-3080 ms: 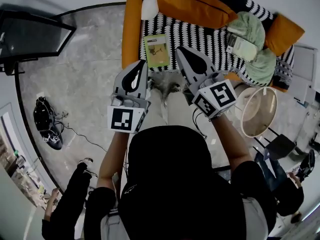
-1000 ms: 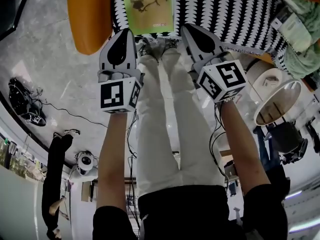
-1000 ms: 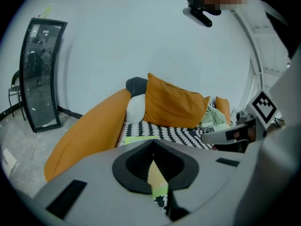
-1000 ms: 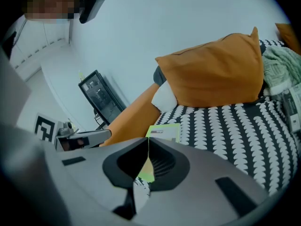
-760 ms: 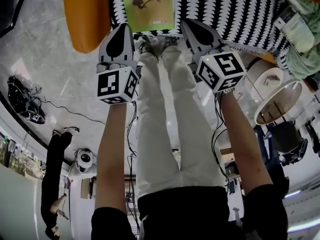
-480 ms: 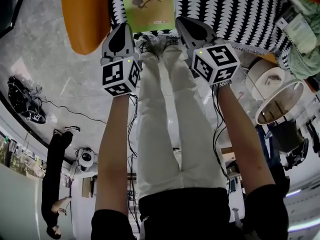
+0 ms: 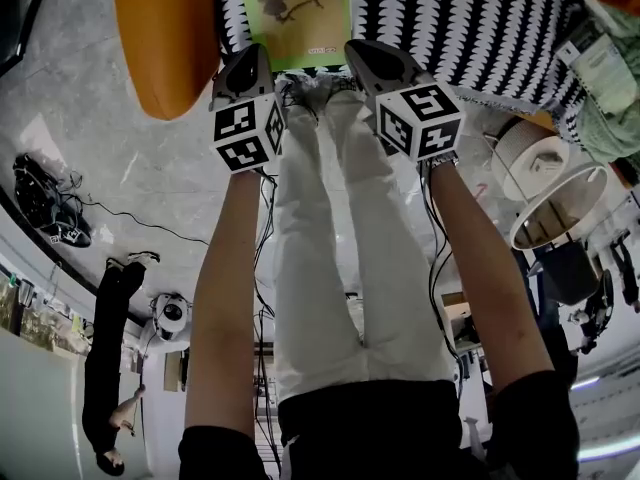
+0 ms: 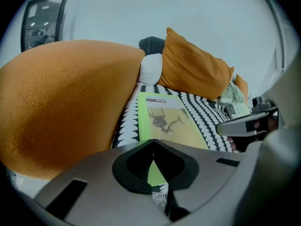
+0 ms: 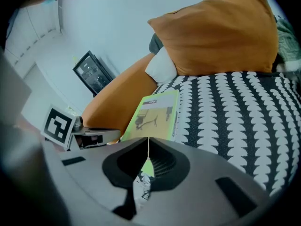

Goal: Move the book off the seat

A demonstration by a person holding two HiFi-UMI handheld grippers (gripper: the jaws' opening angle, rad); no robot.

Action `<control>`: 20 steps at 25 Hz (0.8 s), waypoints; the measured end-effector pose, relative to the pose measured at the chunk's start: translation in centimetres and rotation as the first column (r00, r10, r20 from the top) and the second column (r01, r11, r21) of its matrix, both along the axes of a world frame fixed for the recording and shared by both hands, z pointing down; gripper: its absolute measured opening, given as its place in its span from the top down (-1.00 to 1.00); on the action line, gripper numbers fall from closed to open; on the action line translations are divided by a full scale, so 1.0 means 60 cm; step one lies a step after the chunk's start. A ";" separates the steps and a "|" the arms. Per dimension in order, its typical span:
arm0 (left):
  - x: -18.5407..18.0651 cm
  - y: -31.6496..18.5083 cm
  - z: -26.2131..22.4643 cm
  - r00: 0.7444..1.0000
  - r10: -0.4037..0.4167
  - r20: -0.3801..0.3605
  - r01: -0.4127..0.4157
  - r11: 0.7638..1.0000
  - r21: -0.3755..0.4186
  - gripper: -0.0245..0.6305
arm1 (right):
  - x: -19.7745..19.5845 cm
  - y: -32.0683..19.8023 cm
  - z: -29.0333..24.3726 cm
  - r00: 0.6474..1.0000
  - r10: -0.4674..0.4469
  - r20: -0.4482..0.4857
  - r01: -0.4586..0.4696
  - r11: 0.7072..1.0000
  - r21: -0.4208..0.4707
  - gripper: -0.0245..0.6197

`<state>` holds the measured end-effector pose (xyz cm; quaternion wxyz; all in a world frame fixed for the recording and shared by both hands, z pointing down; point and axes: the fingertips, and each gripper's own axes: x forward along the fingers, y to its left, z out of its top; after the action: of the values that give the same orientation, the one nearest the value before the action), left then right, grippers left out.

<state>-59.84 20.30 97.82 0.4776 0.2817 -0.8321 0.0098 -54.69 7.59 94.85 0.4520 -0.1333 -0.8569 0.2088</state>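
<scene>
Left tool [image 7: 248,56] and right tool [image 7: 364,52] have dropped lower, jaws together, holding nothing. Book [image 7: 296,13] flat on seat [image 7: 470,30], left part, beside orange armrest [image 7: 165,38]. Grasp not yet begun.

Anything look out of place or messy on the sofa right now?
Only the green book: it lies flat on the black-and-white seat cover, near its front edge and beside the orange armrest. Green fabric is bunched at the far right. Nothing looks spilled or damaged.
</scene>
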 end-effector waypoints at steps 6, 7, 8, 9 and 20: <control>-0.001 0.015 0.041 0.998 0.031 -0.047 -0.036 0.993 -0.108 0.89 | -0.014 -0.011 0.013 0.999 0.037 -0.015 -0.038 0.999 -0.037 0.87; 0.000 0.014 0.046 0.998 0.042 -0.047 -0.047 0.992 -0.114 0.89 | -0.014 -0.015 0.017 0.999 0.042 -0.016 -0.043 0.998 -0.038 0.87; 0.002 0.014 0.050 0.998 0.045 -0.052 -0.050 0.993 -0.110 0.89 | -0.014 -0.019 0.022 0.999 0.046 -0.017 -0.046 0.998 -0.040 0.87; 0.004 0.015 0.055 0.997 0.039 -0.062 -0.046 0.994 -0.102 0.89 | -0.014 -0.021 0.026 0.999 0.048 -0.016 -0.048 0.998 -0.043 0.87; -0.014 0.035 0.065 0.991 -0.015 -0.132 0.000 0.994 -0.114 0.89 | -0.022 -0.002 0.049 0.998 0.024 -0.056 -0.032 0.989 -0.146 0.27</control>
<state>-60.66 22.42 101.73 0.5472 0.2509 -0.7977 0.0365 -56.03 7.46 97.81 0.4612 -0.1485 -0.8285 0.2809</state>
